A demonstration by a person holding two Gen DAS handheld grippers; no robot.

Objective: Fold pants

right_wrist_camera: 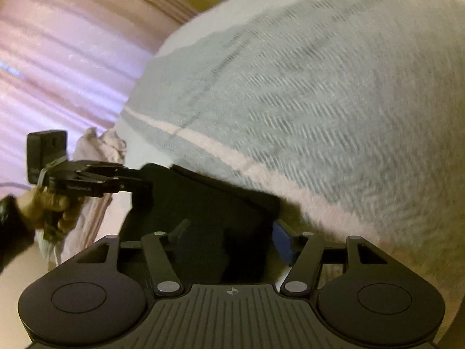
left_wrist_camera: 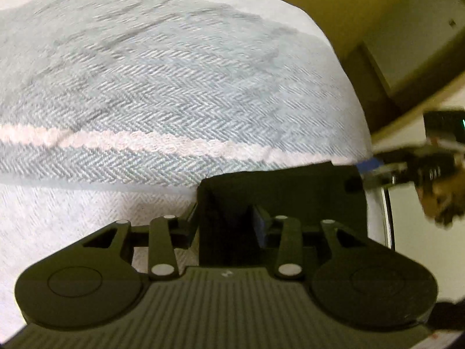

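Lying dark on the herringbone blanket of the bed, the pants are sitting between both grippers. The left gripper and right gripper are each reaching into the fabric, though I cannot tell whether either is pinching it.

The pants are a dark matt cloth, smooth, with no sheen, low in the centre of both views; the bed cover filling the upper left of the left wrist view is a coarse woven cloth in a blue-grey herringbone, rough in texture, crossed by a fuzzy pale band; the left gripper is matt black plastic with a ribbed base and small bright metal-looking pins; the right gripper has the same finish; the curtain at upper left of the right wrist view is pinkish cloth with a soft sheen.
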